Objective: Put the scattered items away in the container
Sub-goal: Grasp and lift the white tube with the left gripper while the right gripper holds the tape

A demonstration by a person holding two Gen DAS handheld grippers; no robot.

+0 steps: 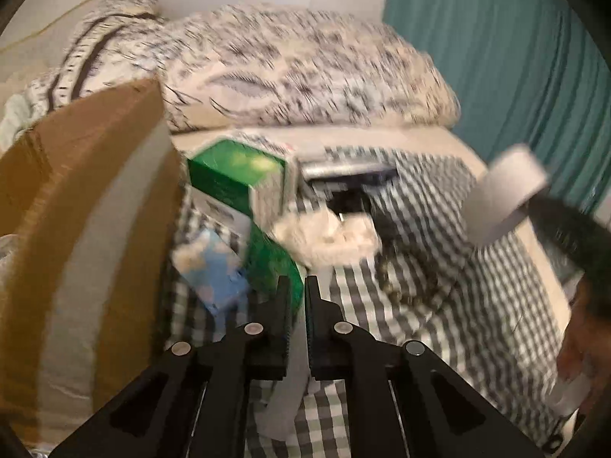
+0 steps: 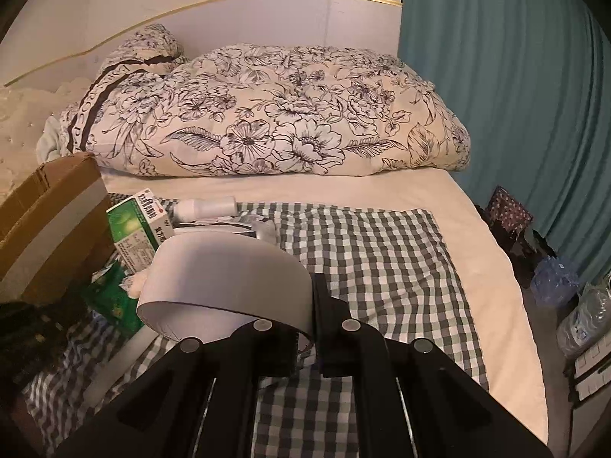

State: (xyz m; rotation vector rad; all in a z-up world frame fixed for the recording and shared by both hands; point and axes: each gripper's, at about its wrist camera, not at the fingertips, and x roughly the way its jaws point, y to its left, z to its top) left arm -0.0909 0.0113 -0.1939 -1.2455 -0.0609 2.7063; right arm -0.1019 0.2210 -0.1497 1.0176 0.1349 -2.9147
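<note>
My left gripper [image 1: 304, 286] is shut, with a thin white strip [image 1: 284, 400] pinched between its fingers and hanging below them. Just ahead lie a green medicine box [image 1: 236, 179], a blue packet [image 1: 217, 271] and crumpled white tissue [image 1: 328, 236] on the checked cloth [image 1: 439, 305]. The open cardboard box [image 1: 76, 229] stands at the left. My right gripper [image 2: 311, 297] is shut on the edge of a curled white band [image 2: 229, 278], lifted above the cloth [image 2: 382, 267]. That band [image 1: 504, 194] shows at the right in the left wrist view. The green box [image 2: 137, 225], a white bottle [image 2: 206, 208] and the cardboard box [image 2: 49, 221] lie left.
A floral duvet [image 2: 286, 122] is heaped across the back of the bed below a white headboard. A teal curtain [image 2: 515, 95] hangs on the right. Water bottles [image 2: 584, 320] and bags sit on the floor beside the bed's right edge. A silver blister pack [image 1: 343, 170] lies behind the tissue.
</note>
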